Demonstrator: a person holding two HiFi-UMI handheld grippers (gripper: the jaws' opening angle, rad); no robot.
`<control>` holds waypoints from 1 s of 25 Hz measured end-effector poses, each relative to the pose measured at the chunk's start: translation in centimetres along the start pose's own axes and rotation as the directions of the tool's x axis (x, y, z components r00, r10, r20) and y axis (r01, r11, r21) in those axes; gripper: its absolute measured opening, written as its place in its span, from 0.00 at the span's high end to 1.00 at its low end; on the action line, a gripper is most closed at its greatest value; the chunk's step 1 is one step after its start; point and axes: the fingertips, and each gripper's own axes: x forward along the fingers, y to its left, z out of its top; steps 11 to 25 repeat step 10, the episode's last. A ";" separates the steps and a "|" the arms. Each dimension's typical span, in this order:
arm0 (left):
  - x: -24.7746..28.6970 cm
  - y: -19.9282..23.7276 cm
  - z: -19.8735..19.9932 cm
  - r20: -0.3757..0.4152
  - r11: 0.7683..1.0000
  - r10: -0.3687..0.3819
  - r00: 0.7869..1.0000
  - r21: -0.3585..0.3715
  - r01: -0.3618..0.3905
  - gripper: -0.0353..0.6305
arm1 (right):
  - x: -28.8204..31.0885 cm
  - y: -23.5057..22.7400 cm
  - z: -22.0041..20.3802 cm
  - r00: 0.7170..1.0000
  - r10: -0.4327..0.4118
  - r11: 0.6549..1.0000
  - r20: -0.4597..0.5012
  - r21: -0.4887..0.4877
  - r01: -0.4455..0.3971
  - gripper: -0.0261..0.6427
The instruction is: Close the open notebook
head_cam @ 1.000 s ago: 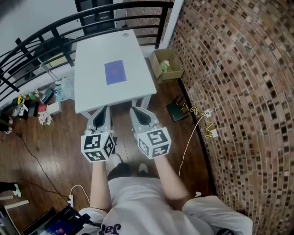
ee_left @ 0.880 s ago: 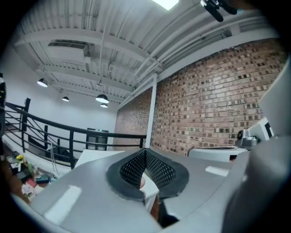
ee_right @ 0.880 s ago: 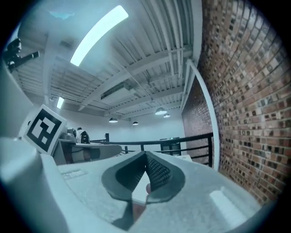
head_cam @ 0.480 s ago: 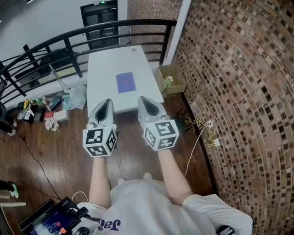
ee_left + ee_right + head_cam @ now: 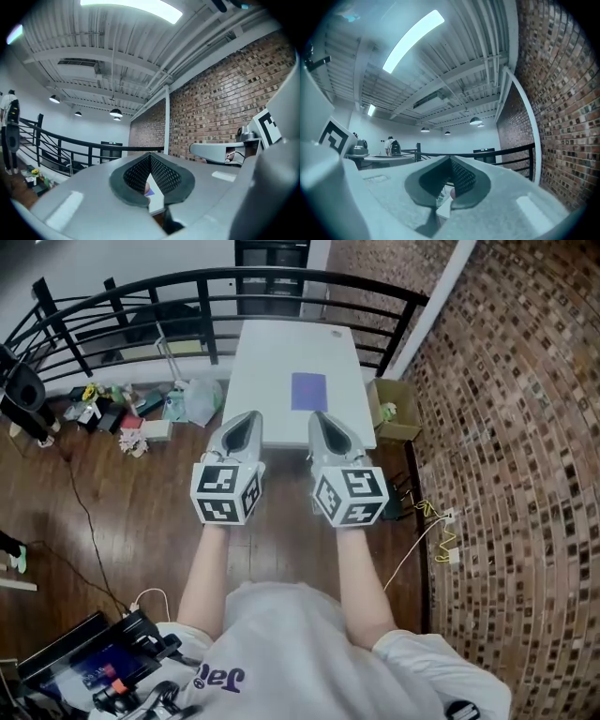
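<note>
Nearest: a person's white shirt, both forearms stretched forward over a dark wooden floor. Black equipment with cables lies on the floor at near left. A white cable runs along the floor at near right.

Left gripper: held level beside the right gripper, the two a little apart, both in the air over the floor just short of the table's near edge.

Left fingers: closed. In the left gripper view the mesh pads meet tip to tip, touching only each other. A small triangular gap stays open below the tips, and a sliver of purple on white shows through it.

Right fingers: same posture in the right gripper view. Pads together at the tips, pressing on each other alone.

Beyond the grippers: white table, long axis running away from the person. The notebook lies flat on it, right of centre and towards the near end, well apart from both grippers. It shows one purple face; from here I cannot tell whether it is open or closed.

Left of the table: assorted clutter on the floor. Right of the table: a cardboard box, just beside the brick wall.

Farthest: a curved black railing behind the table.
</note>
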 end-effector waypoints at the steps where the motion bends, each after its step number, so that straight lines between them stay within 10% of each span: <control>1: -0.2 0.3 0.1 0.002 1.000 0.009 1.000 0.000 -0.009 0.92 | 0.2 0.3 0.0 1.000 0.010 1.000 -0.001 -0.001 -0.010 0.97; 25: -0.4 2.1 -0.1 0.003 0.999 0.041 0.999 -0.033 -0.041 0.92 | 0.7 0.7 -0.1 1.000 0.022 1.000 -0.005 -0.010 -0.022 0.97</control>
